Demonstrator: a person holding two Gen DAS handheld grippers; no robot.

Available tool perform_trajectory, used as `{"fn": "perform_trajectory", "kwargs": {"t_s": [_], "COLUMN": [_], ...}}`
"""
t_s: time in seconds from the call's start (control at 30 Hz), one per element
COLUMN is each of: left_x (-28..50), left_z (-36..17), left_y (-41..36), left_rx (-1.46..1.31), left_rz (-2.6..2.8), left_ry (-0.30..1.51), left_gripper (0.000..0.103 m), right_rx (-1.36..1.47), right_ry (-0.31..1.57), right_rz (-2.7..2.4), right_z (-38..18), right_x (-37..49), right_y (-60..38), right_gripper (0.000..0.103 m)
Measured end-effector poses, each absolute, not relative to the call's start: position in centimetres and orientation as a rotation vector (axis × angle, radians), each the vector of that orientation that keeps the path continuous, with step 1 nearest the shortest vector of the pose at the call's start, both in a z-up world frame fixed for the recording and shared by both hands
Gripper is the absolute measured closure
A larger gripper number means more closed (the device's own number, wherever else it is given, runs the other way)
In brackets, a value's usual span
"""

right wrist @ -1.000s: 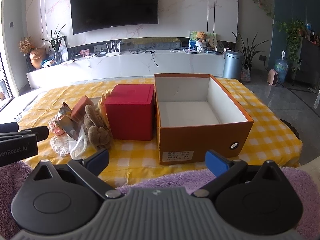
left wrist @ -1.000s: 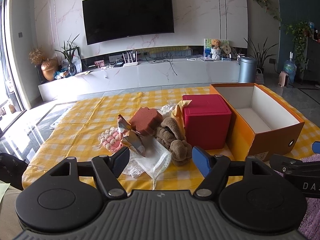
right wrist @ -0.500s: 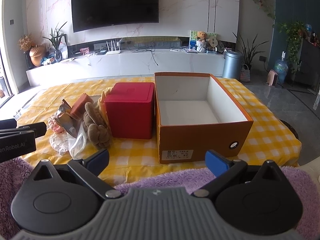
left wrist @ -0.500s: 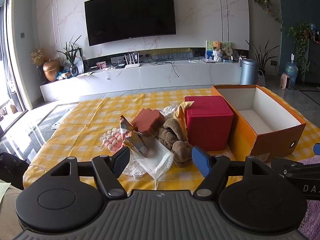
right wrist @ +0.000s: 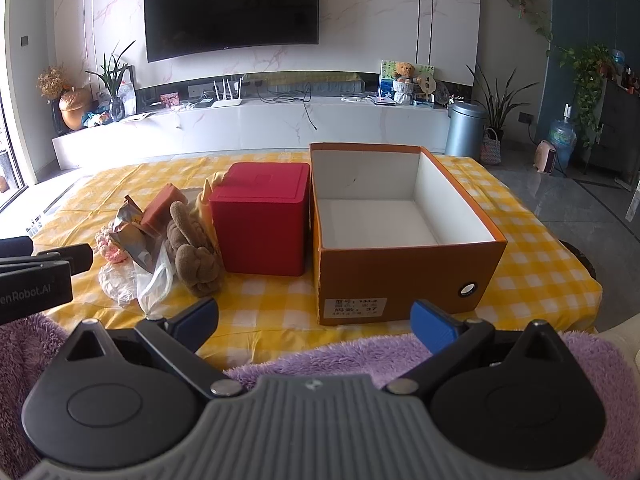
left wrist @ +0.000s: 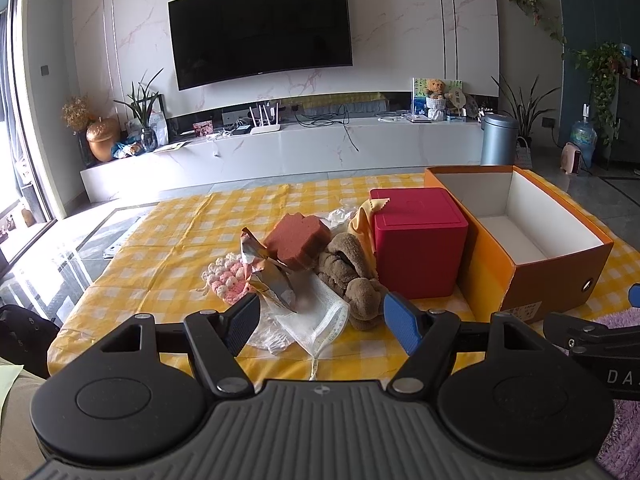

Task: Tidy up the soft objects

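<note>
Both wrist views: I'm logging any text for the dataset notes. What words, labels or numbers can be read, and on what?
"enRobot.AI", cut off at the frame edge, on the left gripper's body.
"DA", cut off, on the right gripper's body.
"37" on the white label of the orange box; its other lines are too small to read.
Logo under the TV: too small to read.

Two wrist fisheyes, side by side at the table's near edge, both facing the TV wall.

The left view looks out over its open jaws at the soft pile (left wrist: 316, 268), fairly near; the right view sits further right, squarely before the orange box (right wrist: 404, 240). Both share the red box (left wrist: 418, 240), the pile, the checked table (left wrist: 172, 248) and the television (right wrist: 232, 4); each glimpses the other gripper at its edge.
</note>
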State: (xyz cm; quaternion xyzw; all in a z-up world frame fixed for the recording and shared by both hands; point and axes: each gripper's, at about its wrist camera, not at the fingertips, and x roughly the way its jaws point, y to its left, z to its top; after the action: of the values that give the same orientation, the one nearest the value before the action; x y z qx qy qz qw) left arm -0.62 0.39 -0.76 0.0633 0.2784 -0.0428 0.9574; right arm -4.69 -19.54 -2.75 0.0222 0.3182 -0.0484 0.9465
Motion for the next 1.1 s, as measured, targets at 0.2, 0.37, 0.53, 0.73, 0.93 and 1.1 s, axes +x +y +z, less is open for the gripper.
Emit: {"fn": "perform_trajectory", "kwargs": {"t_s": [0.2, 0.37, 0.53, 0.73, 0.93, 1.1], "left_x": [-0.63, -0.7, -0.7, -0.75, -0.75, -0.67], "left_z": [-0.8, -0.87, -0.89, -0.88, -0.87, -0.82], "left_y": [0.4, 0.41, 0.36, 0.32, 0.3, 0.41], "left_rx": [0.127, 0.126, 0.129, 0.131, 0.129, 0.128], "left_rz": [-0.09, -0.09, -0.096, -0.097, -0.096, -0.106], "left_ry": [0.566, 0.566, 0.57, 0.569, 0.57, 0.578], "left_gripper": [0.019, 0.02, 0.02, 0.02, 0.02, 0.02], "right_rx": [0.044, 0.045, 0.044, 0.044, 0.038, 0.031], "right_ry": [0.647, 0.648, 0.648, 0.647, 0.649, 0.657], "right_rz": [-0.098, -0.098, -0.098, -0.098, -0.098, -0.099], "right_z": [-2.75, -2.75, -2.76, -2.77, -2.79, -2.91], "right_x": [-4.69, -4.68, -4.69, -4.68, -4.72, -4.67], "right_y": [-19.54, -19.54, -19.53, -19.54, -19.53, -19.44], "right_gripper": [0.003, 0.003, 0.003, 0.003, 0.003, 0.003]}}
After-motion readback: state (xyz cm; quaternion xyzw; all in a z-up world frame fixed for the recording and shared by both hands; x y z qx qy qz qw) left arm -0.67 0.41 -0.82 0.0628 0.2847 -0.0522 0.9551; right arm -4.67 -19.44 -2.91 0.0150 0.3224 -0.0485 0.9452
